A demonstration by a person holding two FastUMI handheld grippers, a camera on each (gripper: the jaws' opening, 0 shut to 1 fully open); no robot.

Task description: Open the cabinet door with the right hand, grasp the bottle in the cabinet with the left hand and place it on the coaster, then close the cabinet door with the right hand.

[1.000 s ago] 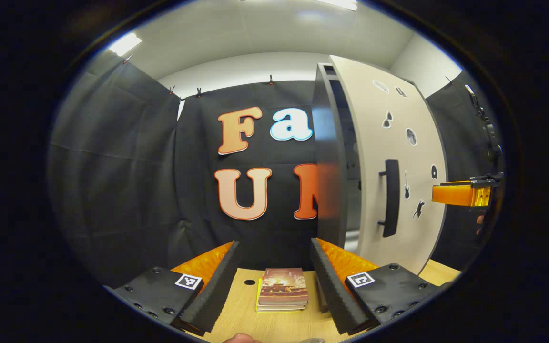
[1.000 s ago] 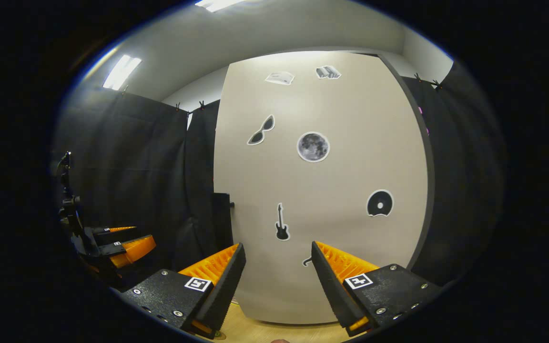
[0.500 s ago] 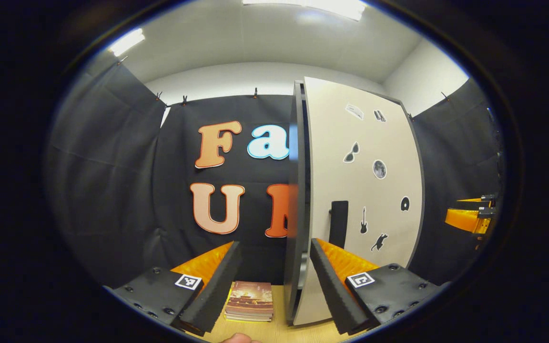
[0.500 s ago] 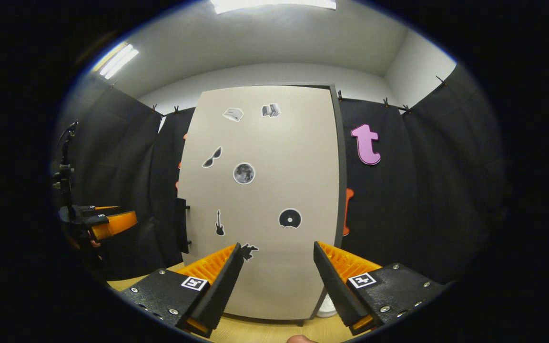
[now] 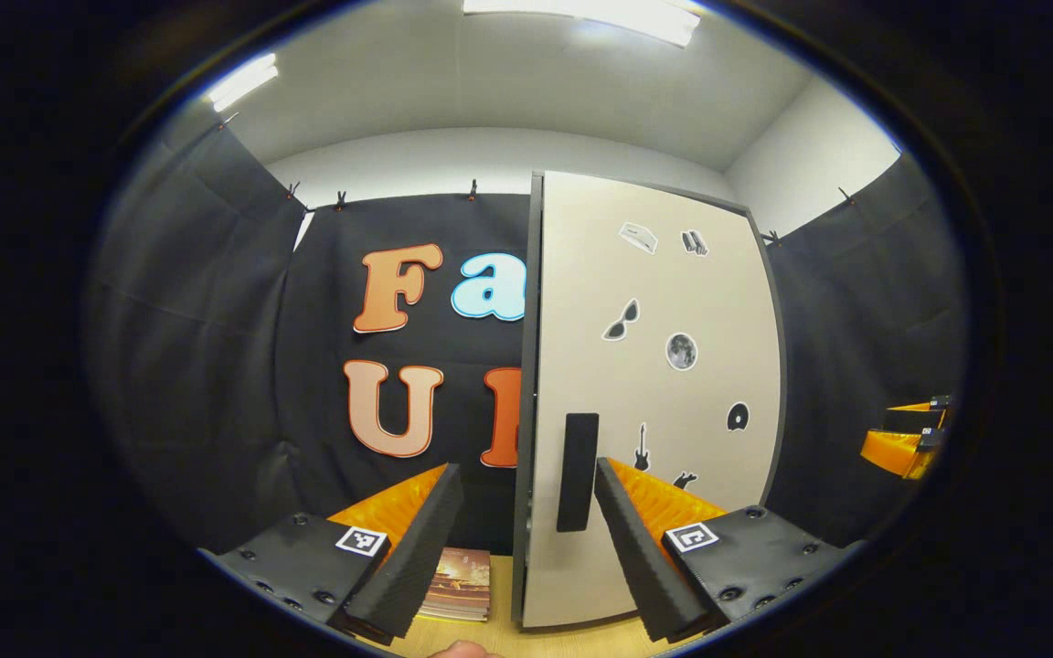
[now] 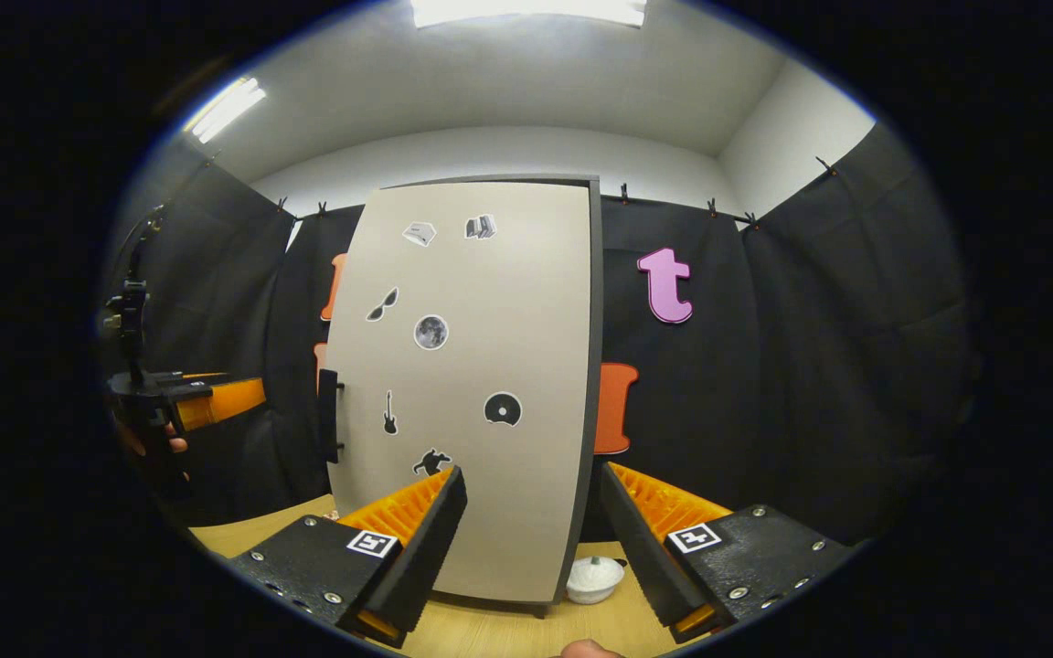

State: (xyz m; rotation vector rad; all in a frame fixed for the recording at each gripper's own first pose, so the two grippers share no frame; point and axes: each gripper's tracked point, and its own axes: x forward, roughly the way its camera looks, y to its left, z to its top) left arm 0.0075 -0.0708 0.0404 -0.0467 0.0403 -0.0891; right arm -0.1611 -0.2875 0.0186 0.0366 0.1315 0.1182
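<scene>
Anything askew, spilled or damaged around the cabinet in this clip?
Nothing stands out. The cabinet door looks shut and flush, its handle straight, and the stickers lie flat. The books sit stacked on the table.

Left gripper view: low over table, facing cabinet door (image 5: 654, 402) handle edge, near. Right gripper view: low, facing door front, farther back. Shared: stickered door.
</scene>
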